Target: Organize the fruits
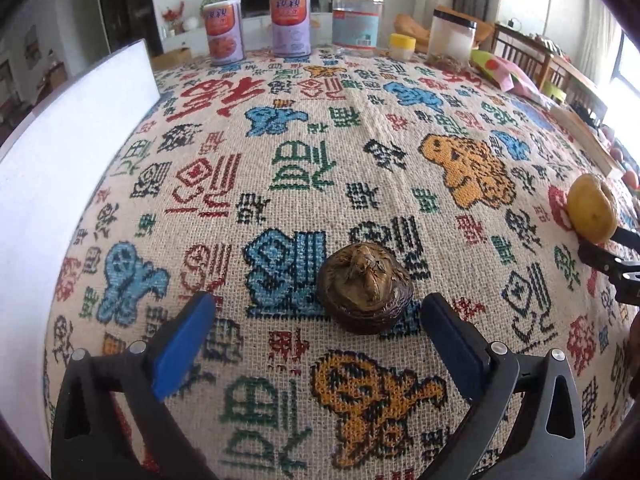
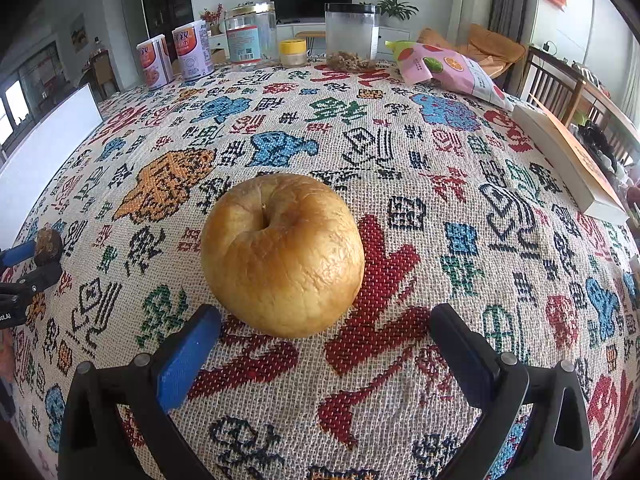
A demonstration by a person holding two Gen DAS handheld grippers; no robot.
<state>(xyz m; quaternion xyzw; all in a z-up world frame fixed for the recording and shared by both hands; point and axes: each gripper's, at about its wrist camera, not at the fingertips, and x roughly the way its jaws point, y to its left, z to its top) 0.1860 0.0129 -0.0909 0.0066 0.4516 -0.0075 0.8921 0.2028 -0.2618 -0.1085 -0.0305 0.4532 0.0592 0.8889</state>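
Now both grippers gape wide: left gripper (image 1: 318,316) around a dark shrivelled fruit (image 1: 365,287), right gripper (image 2: 326,332) just before a wrinkled apple (image 2: 282,255), untouched, on the tablecloth (image 2: 400,152).

Wrist views low, side by side — sharing tablecloth (image 1: 360,128), jars.

The woven tablecloth (image 1: 340,128) carries large Chinese characters in red, green, blue and black, mostly too distorted to read, the two purple cans (image 2: 192,54) bear characters too blurred to make out, and the left gripper (image 2: 16,280) shows "LAI".
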